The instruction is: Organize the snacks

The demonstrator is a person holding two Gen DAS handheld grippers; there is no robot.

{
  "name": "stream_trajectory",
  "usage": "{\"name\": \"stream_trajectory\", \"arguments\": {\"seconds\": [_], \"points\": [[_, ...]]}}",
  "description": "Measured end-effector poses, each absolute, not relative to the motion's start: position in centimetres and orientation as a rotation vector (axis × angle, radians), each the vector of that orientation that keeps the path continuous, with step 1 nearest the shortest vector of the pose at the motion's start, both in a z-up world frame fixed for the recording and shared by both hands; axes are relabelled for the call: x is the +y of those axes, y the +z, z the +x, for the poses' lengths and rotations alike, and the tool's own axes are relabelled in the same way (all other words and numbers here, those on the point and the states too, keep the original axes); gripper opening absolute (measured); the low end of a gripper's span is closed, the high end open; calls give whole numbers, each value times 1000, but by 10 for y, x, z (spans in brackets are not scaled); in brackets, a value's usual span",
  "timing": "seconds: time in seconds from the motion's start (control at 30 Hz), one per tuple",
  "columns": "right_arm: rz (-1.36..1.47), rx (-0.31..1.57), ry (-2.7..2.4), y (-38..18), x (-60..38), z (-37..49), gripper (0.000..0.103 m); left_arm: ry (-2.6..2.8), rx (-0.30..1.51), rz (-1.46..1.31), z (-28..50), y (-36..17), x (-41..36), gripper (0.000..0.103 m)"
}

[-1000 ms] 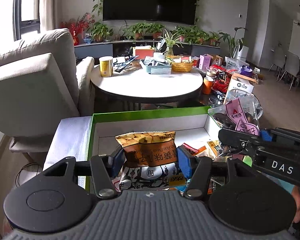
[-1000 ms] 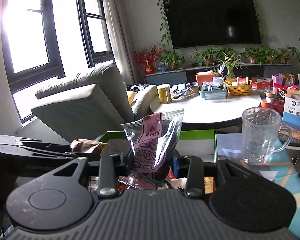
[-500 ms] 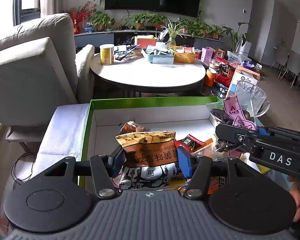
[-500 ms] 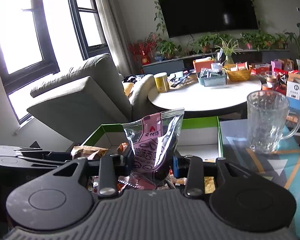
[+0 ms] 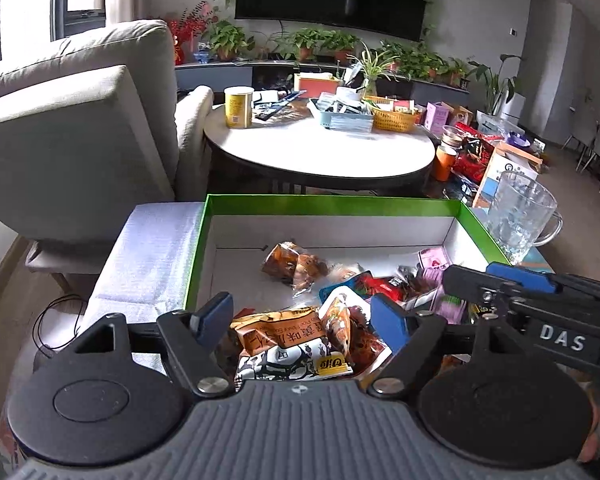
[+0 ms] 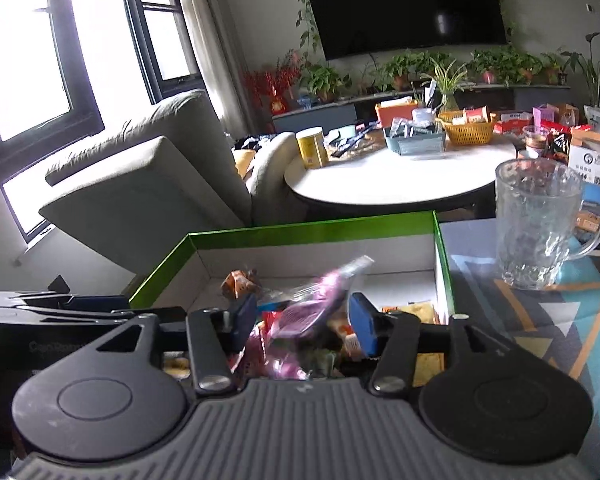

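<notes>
A green-rimmed white box (image 5: 328, 200) holds a pile of snack packets. My left gripper (image 5: 300, 316) is open over the near part of the box; the orange peanut bag (image 5: 276, 330) lies loose on the pile between its fingers. My right gripper (image 6: 304, 316) is open too; the pink-and-clear snack bag (image 6: 320, 300) is blurred and tilted between its fingers, over the packets. The box also shows in the right wrist view (image 6: 312, 226). The right gripper's body shows at the right in the left wrist view (image 5: 540, 304).
A clear glass mug (image 6: 540, 220) stands on the patterned mat right of the box. A round white table (image 5: 320, 152) with a yellow can, baskets and boxes stands behind. A beige sofa (image 5: 80, 120) is at the left. A white cloth (image 5: 152, 256) lies left of the box.
Both grippers have lowered toward the box and opened. The orange bag has dropped onto the pile; the pink bag has tipped over and is falling out of the right fingers.
</notes>
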State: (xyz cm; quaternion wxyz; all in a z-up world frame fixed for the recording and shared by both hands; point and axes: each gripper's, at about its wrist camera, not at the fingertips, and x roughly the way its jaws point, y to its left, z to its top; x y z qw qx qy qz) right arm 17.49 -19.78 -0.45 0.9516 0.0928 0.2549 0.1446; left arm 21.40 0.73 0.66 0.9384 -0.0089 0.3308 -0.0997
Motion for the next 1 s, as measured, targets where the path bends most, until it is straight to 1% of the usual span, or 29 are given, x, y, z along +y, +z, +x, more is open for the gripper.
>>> {"name": "stream_trajectory", "arguments": {"seconds": [0.37, 1.0], "points": [[170, 497, 314, 9, -194, 145, 24, -193, 609, -17, 181, 26, 11, 76], [159, 458, 280, 26, -181, 83, 24, -168, 492, -40, 103, 57, 26, 76]]}}
